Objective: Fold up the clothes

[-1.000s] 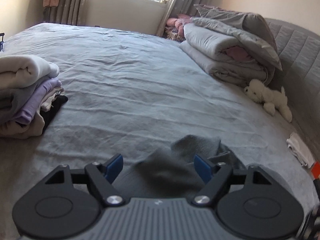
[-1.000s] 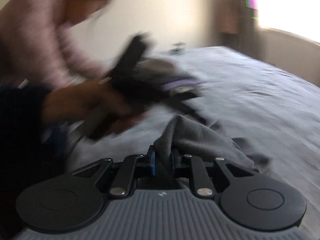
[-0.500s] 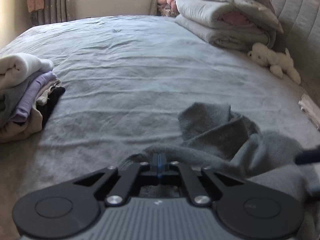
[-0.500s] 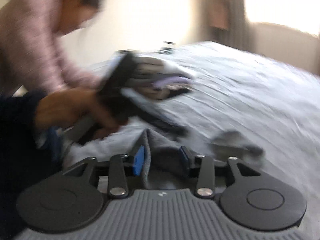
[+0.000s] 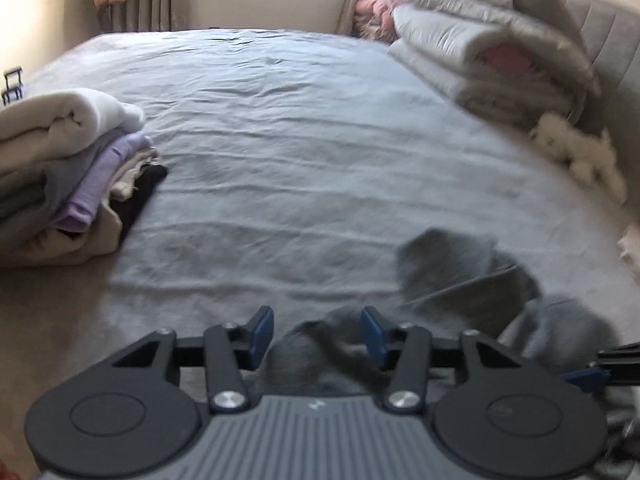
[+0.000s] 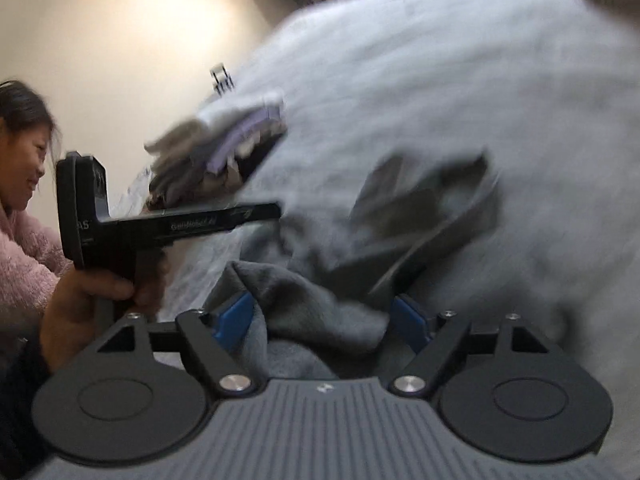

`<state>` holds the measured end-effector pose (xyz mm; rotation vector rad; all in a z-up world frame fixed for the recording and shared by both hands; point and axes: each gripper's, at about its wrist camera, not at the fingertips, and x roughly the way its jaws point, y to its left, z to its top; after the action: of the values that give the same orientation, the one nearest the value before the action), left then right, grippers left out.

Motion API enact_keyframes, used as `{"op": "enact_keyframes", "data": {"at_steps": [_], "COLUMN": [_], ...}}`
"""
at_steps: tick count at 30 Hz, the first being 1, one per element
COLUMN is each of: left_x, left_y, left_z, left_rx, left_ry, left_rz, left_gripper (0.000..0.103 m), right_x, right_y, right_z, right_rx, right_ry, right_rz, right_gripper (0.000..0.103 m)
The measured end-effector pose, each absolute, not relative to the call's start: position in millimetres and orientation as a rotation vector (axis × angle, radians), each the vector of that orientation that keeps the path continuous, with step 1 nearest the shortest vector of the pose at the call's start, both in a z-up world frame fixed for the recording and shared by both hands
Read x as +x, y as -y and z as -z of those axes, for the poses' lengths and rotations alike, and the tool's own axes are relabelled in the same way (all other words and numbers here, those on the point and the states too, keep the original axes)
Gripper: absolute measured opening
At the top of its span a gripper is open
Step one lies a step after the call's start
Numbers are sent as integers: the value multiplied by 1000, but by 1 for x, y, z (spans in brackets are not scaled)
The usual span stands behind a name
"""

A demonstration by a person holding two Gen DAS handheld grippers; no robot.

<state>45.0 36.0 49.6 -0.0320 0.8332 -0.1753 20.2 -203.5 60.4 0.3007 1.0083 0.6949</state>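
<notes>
A dark grey garment lies crumpled on the grey bed sheet, near the front edge. My left gripper straddles a raised fold of it. Its jaws are opening and the blue pads stand clear of the cloth on the left side. In the right wrist view the same garment bunches up between the jaws of my right gripper. Those jaws are opening wide and no longer pinch the cloth. The right wrist view is tilted and blurred.
A stack of folded clothes sits at the bed's left edge. Folded duvets and a white plush toy lie against the padded headboard on the right. A person's hand in a pink fuzzy sleeve holds the left gripper's handle.
The left gripper, shut on the grey fold half a second ago, now has its jaws apart. The right jaws have widened off the cloth, and that view has rolled sideways. The garment has sunk onto the bed.
</notes>
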Motion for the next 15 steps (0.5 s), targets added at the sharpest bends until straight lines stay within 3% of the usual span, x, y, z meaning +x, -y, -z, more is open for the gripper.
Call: {"op": "enact_keyframes", "data": {"at_steps": [1, 3, 4, 5, 15], "left_x": [46, 46, 46, 46, 40], "left_y": [-37, -43, -46, -49, -55], "left_z": [-48, -48, -49, -51, -73], "left_rx": [-30, -60, -78, -95, -147], "left_ry": [-842, -840, -835, -828, -734], "left_rz": [167, 165, 165, 165, 167], "left_gripper": [50, 50, 50, 50, 56], "right_x": [16, 6, -1, -2, -6], "right_y": [194, 177, 171, 169, 207], "right_z": [-60, -65, -71, -75, -126], "right_rx": [266, 192, 167, 170, 364], "right_ry": [-989, -916, -861, -827, -473], "right_rz": [-684, -680, -698, -700, -555], "right_gripper": [79, 53, 31, 21, 11]}}
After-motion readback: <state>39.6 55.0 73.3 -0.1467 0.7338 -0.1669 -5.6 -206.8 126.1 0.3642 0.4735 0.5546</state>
